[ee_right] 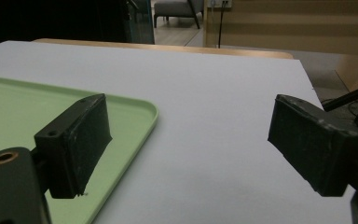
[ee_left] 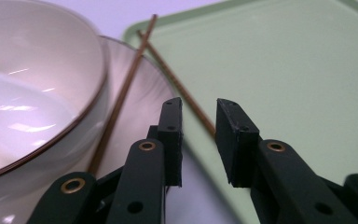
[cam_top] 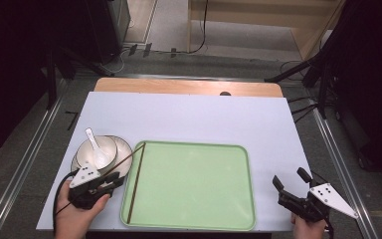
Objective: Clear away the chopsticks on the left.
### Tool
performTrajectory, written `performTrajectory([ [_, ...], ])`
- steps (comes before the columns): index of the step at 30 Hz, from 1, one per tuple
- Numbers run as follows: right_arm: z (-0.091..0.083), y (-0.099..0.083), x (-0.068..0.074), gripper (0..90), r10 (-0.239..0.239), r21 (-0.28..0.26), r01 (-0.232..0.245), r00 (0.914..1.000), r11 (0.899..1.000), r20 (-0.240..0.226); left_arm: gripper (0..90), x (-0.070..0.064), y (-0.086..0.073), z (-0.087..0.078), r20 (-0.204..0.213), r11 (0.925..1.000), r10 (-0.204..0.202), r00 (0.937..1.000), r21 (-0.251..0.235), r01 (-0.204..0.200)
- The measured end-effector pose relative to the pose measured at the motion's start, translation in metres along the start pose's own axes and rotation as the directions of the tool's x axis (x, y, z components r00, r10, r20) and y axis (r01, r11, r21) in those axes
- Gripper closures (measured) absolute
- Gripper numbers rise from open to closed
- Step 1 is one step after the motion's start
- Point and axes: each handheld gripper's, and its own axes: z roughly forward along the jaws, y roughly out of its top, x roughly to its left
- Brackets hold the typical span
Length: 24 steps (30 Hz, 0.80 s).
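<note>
A pale green tray (cam_top: 194, 184) lies in the middle of the white table (cam_top: 189, 114). A white bowl (cam_top: 108, 145) holding a white spoon (cam_top: 93, 142) stands on a plate (cam_top: 125, 153) left of it. One brown chopstick (cam_top: 135, 184) lies along the tray's left side; the other (cam_top: 129, 157) slants from the plate to the tray's far left corner. My left gripper (cam_top: 115, 180) sits just in front of the plate, its jaws a narrow gap apart with nothing between them (ee_left: 199, 105). Both chopsticks (ee_left: 126, 88) (ee_left: 177, 86) lie ahead of it. My right gripper (cam_top: 289, 177) is wide open and empty right of the tray (ee_right: 191, 112).
The table's wooden far edge (cam_top: 189, 87) lies beyond the white sheet. Bare white surface stretches behind the tray and to its right (ee_right: 214, 93). Metal rails (cam_top: 35, 149) run along both sides of the table on the floor.
</note>
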Motion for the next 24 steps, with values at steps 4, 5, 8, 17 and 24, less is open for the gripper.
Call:
performTrajectory([
  [4,-0.001,0.001,-0.001,13.0,0.007,-0.001,-0.007,0.9999,1.000,0.008,69.4,0.017,-0.008,-0.018,-0.061,0.9999,-0.010,0.9981,-0.010,0.010],
  [5,0.000,0.001,0.000,13.0,0.007,0.000,-0.007,1.0000,1.000,0.007,69.1,0.020,-0.010,-0.020,-0.066,0.9998,-0.015,0.9977,-0.012,0.015],
  [8,0.001,0.001,0.001,13.0,-0.003,0.009,0.003,1.0000,1.000,0.004,68.3,0.027,-0.013,-0.022,-0.075,0.9998,-0.018,0.9970,0.006,0.018],
  [17,0.002,-0.001,-0.002,13.0,0.011,0.016,-0.011,0.9999,1.000,0.000,68.8,0.028,-0.013,-0.002,-0.101,0.9957,0.011,0.9948,0.093,-0.002],
  [24,0.001,-0.001,-0.002,13.0,0.005,0.013,-0.005,1.0000,1.000,0.002,84.7,0.024,-0.011,0.002,-0.067,0.9914,0.055,0.9962,0.122,-0.046],
])
